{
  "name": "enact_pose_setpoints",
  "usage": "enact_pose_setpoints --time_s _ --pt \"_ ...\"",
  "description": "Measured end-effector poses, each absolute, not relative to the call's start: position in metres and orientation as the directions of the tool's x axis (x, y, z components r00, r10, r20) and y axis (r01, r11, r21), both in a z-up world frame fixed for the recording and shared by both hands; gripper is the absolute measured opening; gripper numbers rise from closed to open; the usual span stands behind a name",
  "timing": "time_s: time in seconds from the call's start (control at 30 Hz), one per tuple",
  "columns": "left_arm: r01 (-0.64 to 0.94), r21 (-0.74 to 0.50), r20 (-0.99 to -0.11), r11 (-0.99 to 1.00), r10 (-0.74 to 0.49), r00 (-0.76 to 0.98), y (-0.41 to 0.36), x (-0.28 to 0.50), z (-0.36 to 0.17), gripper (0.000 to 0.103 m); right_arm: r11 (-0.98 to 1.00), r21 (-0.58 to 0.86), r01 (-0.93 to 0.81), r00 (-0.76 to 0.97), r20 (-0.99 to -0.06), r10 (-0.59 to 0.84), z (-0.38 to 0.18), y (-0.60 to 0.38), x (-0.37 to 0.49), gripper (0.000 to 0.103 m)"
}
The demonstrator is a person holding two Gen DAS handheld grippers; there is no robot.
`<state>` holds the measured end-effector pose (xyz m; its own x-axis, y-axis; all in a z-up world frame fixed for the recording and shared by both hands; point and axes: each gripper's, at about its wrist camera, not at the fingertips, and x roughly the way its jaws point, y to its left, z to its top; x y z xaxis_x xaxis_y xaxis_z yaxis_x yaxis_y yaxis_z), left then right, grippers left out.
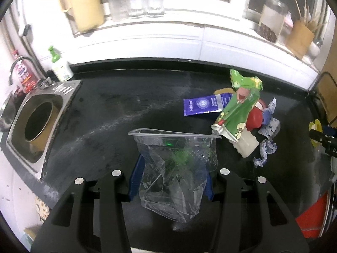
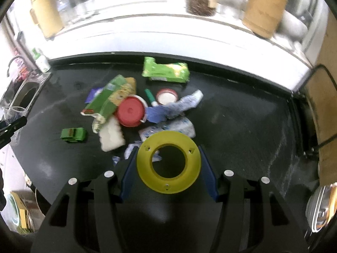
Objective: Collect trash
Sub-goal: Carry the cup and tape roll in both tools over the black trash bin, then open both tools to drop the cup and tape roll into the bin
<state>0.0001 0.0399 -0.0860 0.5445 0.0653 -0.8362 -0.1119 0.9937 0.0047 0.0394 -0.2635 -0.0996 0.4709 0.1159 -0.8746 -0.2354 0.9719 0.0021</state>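
Note:
My left gripper is shut on a crumpled clear plastic cup, held above the black counter. To its right lies a trash pile: a green wrapper, a purple sachet, a red lid, a white ribbed bottle and blue-printed tissue. My right gripper is shut on a yellow plastic ring, above the same pile: green wrapper, red lid, white bottle, tissue, a green packet and a small green toy truck.
A steel sink sits at the counter's left end, with a soap bottle behind it. Bottles, jars and a wooden utensil holder line the white ledge. A wire rack borders the counter's right edge.

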Motion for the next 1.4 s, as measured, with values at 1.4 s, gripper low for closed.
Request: enact_pose_setpoints --time_s 1.4 --pt "-0.885 -0.136 -0.919 0.446 0.277 0.281 0.345 -0.414 -0.371 0.059 0.006 0.303 -0.953 -0.297 -0.937 0.184 -0.339 0.414 -0.264 0.059"
